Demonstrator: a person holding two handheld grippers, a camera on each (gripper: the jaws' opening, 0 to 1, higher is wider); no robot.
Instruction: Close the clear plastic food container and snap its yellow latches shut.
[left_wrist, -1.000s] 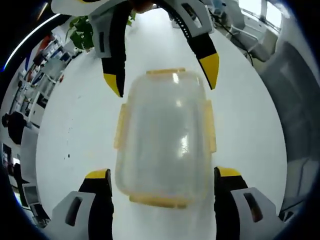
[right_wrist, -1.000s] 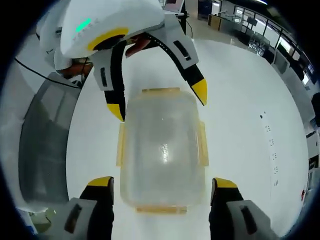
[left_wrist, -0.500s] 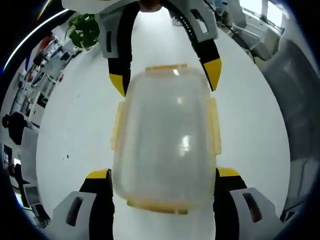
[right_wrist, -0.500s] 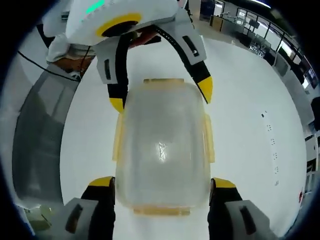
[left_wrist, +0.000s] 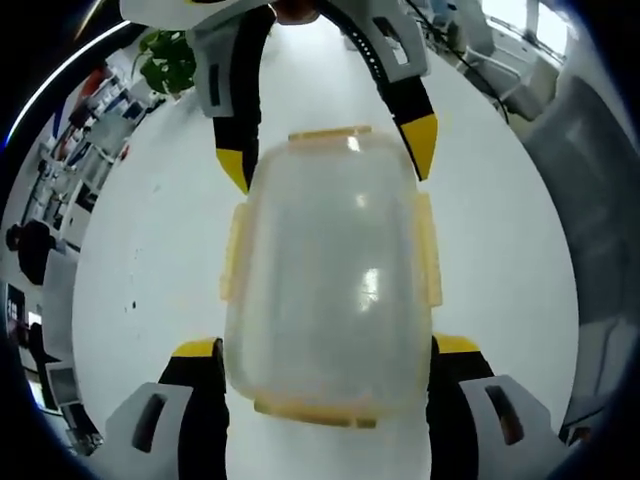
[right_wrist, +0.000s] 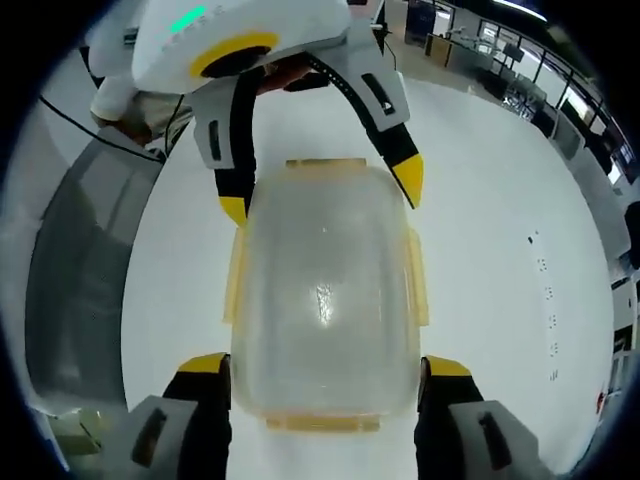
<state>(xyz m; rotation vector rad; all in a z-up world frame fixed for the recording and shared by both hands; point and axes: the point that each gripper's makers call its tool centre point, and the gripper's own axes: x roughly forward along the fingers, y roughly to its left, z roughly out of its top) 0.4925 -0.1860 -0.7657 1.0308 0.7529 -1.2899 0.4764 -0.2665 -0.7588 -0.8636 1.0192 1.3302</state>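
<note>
The container (left_wrist: 325, 280) runs lengthwise up mid-frame between both tongs, left (left_wrist: 325, 350) and right (right_wrist: 322, 365), each spread wide and gripping nothing.

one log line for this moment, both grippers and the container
container: lid on, on white table | left gripper: open, straddling it | right gripper: open, straddling it | latches: flared out

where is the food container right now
The food container sits on the white table, in the middle of both views, between the left gripper and the right gripper, whose open jaws straddle its opposite ends.
</note>
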